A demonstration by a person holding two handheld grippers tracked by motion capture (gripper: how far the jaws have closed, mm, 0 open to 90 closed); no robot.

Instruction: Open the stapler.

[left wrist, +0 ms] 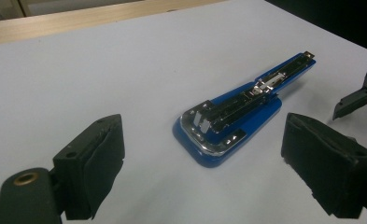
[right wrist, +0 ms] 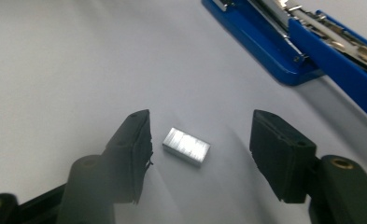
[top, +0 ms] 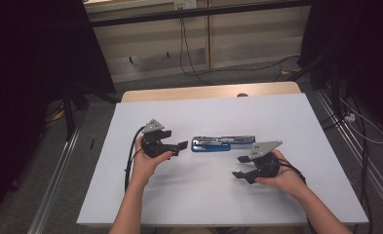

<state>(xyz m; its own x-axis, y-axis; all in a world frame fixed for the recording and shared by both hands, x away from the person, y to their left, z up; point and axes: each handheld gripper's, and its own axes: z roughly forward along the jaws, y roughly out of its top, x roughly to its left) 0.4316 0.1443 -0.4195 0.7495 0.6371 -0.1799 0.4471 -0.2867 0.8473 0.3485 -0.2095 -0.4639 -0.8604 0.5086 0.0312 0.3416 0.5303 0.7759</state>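
From the high view, a blue stapler (top: 222, 143), swung open flat, lies mid-bench (top: 203, 195) between the two hands. The left gripper (top: 179, 146) sits just beside its left end, and the right gripper (top: 239, 166) is near its front right.

In the left gripper view, the jaws stand wide, and the stapler (left wrist: 237, 112) lies ahead between them, apart from both pads.

In the right gripper view, the jaws are spread wide around a small block of staples (right wrist: 186, 146) lying on the bench. The left pad is just beside the block. The stapler (right wrist: 302, 42) lies beyond.
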